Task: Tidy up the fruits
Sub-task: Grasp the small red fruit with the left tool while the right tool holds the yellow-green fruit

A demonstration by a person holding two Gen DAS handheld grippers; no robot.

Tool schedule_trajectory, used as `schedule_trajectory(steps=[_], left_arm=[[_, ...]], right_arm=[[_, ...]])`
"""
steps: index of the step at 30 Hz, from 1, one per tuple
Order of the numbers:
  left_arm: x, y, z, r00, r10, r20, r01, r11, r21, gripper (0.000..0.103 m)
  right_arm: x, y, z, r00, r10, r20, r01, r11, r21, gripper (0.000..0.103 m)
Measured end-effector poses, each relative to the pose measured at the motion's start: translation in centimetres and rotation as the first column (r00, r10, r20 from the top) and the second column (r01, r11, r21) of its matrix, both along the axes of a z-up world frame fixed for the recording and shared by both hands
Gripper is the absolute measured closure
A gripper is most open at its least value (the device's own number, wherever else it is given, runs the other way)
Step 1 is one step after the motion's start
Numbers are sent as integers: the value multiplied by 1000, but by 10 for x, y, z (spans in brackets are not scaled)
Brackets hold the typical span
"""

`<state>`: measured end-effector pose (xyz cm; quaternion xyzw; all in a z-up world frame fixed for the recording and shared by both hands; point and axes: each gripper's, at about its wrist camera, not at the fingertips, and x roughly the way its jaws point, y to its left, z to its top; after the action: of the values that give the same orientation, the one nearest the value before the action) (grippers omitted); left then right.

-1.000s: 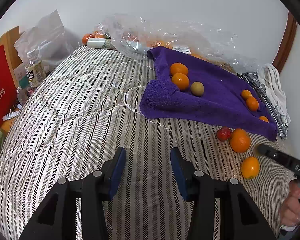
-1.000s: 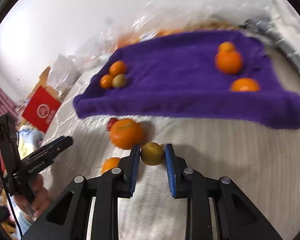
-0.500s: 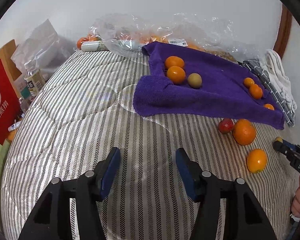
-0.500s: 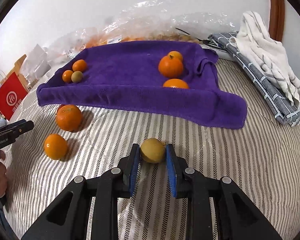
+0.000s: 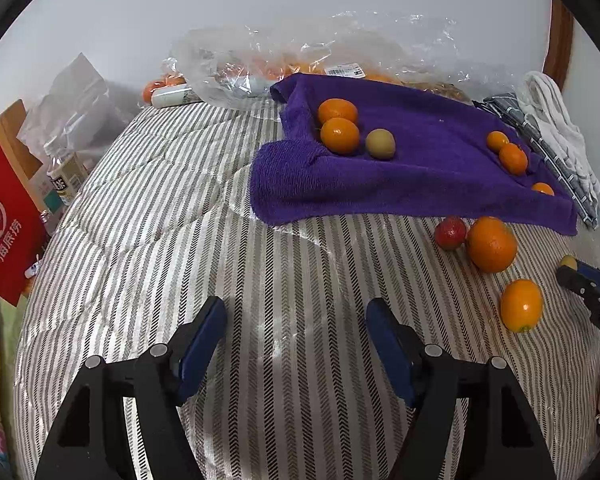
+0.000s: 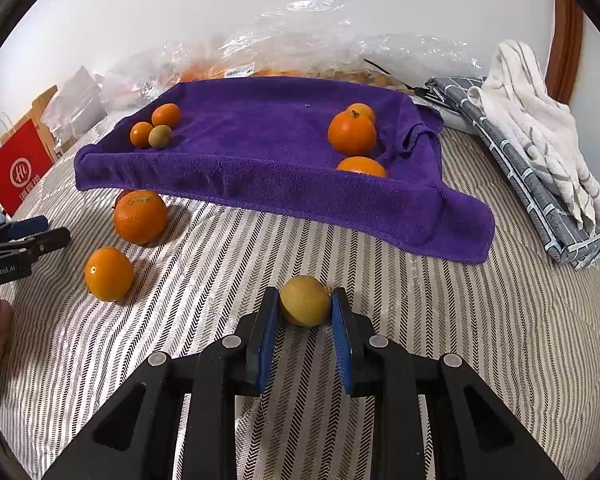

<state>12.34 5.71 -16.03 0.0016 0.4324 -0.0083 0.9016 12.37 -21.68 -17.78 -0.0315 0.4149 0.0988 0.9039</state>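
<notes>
My right gripper [image 6: 305, 306] is shut on a yellow-green fruit [image 6: 305, 306], held just above the striped bedcover in front of the purple towel [image 6: 260, 160]. The towel holds two oranges and a green fruit [image 6: 160, 136] at its left end and three oranges [image 6: 352, 133] at its right. A big orange [image 6: 140, 216], a smaller orange [image 6: 109, 274] and a red fruit [image 5: 450, 233] lie on the cover before the towel. My left gripper [image 5: 296, 332] is open and empty over bare cover, left of them. It also shows in the right wrist view [image 6: 40, 232].
Clear plastic bags [image 5: 300, 60] with more fruit lie behind the towel against the wall. Folded grey and white cloths [image 6: 540, 152] lie to the right. A red box [image 5: 4, 224] and bottles [image 5: 66, 184] stand off the left edge of the bed.
My right gripper has swung round to face the towel squarely, still holding the yellow-green fruit. My left gripper has opened wider and drawn back a little.
</notes>
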Motion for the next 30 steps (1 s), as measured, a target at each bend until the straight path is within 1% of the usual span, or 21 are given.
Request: schedule_trajectory(steps=[5, 7, 8, 9, 12, 14, 17, 22, 25, 27, 30], left_arm=[[-9, -3, 1, 1000, -18, -11, 18, 1000, 4, 33], [-10, -10, 4, 999, -41, -35, 42, 999, 6, 39], [-11, -17, 7, 996, -71, -52, 71, 997, 1, 44], [-11, -20, 9, 994, -89, -56, 88, 996, -5, 45], [-9, -36, 20, 987, -156, -42, 154, 987, -43, 45], [-1, -46, 24, 984, -175, -36, 174, 984, -36, 45], [13, -57, 22, 981, -188, -42, 188, 982, -16, 45], [28, -71, 15, 972, -235, -19, 234, 972, -22, 47], [33, -78, 14, 966, -259, 0, 259, 966, -10, 56], [37, -83, 13, 961, -276, 10, 276, 961, -3, 65], [42, -87, 11, 954, -300, 21, 300, 954, -4, 72]], right_arm=[[-1, -11, 1, 1000, -26, 1, 26, 998, 58, 77], [-2, -16, 2, 999, -47, 8, 46, 996, 81, 77], [-3, -19, 3, 998, -58, 11, 56, 993, 100, 77], [-3, -21, 3, 998, -63, 12, 61, 992, 113, 77], [-3, -26, 3, 997, -77, 7, 75, 986, 149, 77], [-3, -27, 2, 997, -82, 6, 80, 985, 155, 77], [-4, -26, 3, 996, -87, 10, 85, 984, 158, 77], [-3, -28, 2, 993, -119, 4, 116, 980, 159, 77], [-3, -29, 2, 992, -124, -4, 122, 978, 170, 77], [-2, -29, 0, 993, -119, -10, 119, 977, 176, 77], [1, -29, -1, 994, -112, -16, 113, 976, 185, 77]])
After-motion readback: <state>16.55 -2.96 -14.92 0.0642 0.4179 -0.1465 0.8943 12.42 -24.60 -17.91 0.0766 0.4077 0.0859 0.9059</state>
